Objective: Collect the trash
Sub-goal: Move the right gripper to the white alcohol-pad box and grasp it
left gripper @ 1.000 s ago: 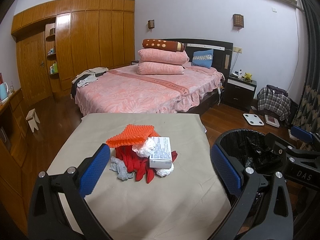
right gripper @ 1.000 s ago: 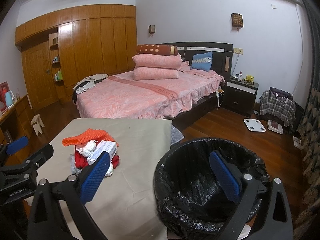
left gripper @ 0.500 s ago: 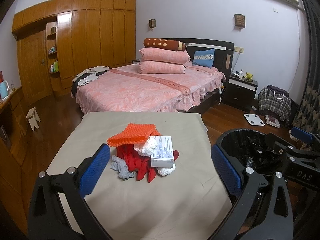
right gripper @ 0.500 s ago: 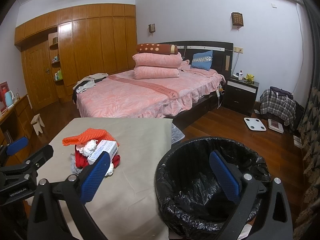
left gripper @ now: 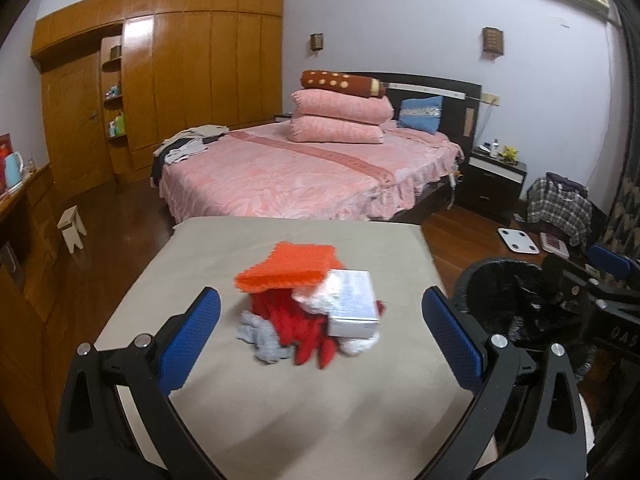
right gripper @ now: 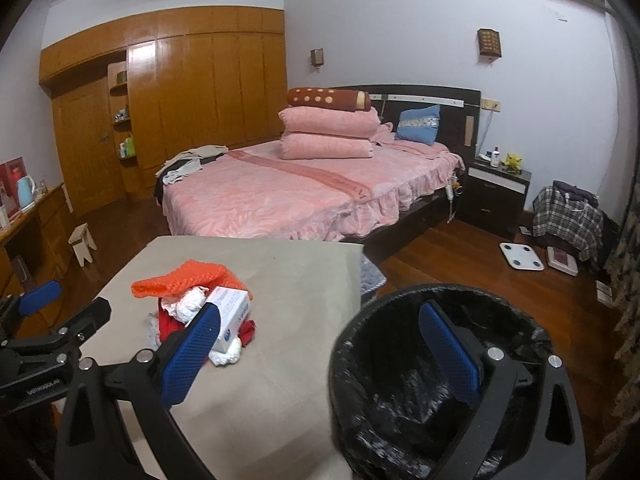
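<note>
A trash pile sits mid-table on the beige table (left gripper: 280, 396): an orange foam net (left gripper: 288, 267) on top, a white box (left gripper: 354, 304), red scraps (left gripper: 288, 320), white wads and a grey scrap (left gripper: 260, 334). My left gripper (left gripper: 320, 340) is open and empty, just short of the pile. My right gripper (right gripper: 320, 352) is open and empty, by the rim of the black-lined bin (right gripper: 404, 396). The pile also shows in the right wrist view (right gripper: 192, 300), and the bin in the left wrist view (left gripper: 516, 300).
A pink bed (left gripper: 300, 172) stands beyond the table. A nightstand (left gripper: 496, 180), a floor scale (left gripper: 518, 240) and a plaid bag (left gripper: 560, 208) are at the right. A small stool (left gripper: 72, 228) and wooden wardrobes (left gripper: 160, 80) are at the left.
My left gripper has moved a little closer to the pile, which now sits lower in its view. My right gripper has barely moved. Both stay open.
</note>
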